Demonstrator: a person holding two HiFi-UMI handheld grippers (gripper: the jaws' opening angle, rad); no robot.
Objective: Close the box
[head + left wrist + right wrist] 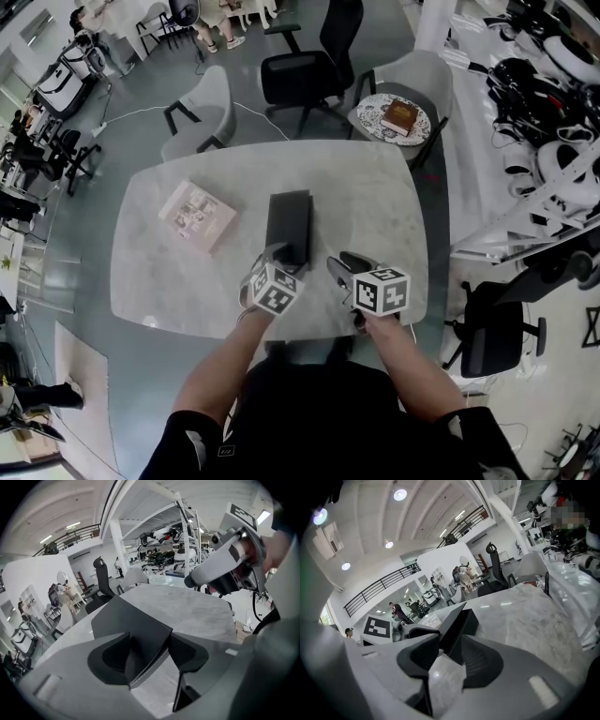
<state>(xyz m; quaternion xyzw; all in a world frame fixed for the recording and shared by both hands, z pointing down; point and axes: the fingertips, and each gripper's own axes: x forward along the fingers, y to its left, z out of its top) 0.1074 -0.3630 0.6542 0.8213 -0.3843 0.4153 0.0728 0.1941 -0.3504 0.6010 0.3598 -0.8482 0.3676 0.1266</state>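
A long black box (pixel 288 223) lies in the middle of the marble table (pixel 375 197), its short end toward me. My left gripper (pixel 275 255) is at that near end. In the left gripper view the near corner of the box (pixel 126 620) reaches in between the jaws of the left gripper (pixel 150 651), which stand wide apart, and the pads do not press on it. My right gripper (pixel 341 266) hovers just right of the box's near end, open, with only tabletop between its jaws. The right gripper view shows the box (pixel 459 620) ahead and left of the right gripper (pixel 447 660).
A pink book (pixel 198 217) lies on the table left of the box. Chairs (pixel 202 112) stand beyond the far edge, and a round side table (pixel 373 122) carries a brown book (pixel 399 117). Shelves with headsets (pixel 553 141) line the right side.
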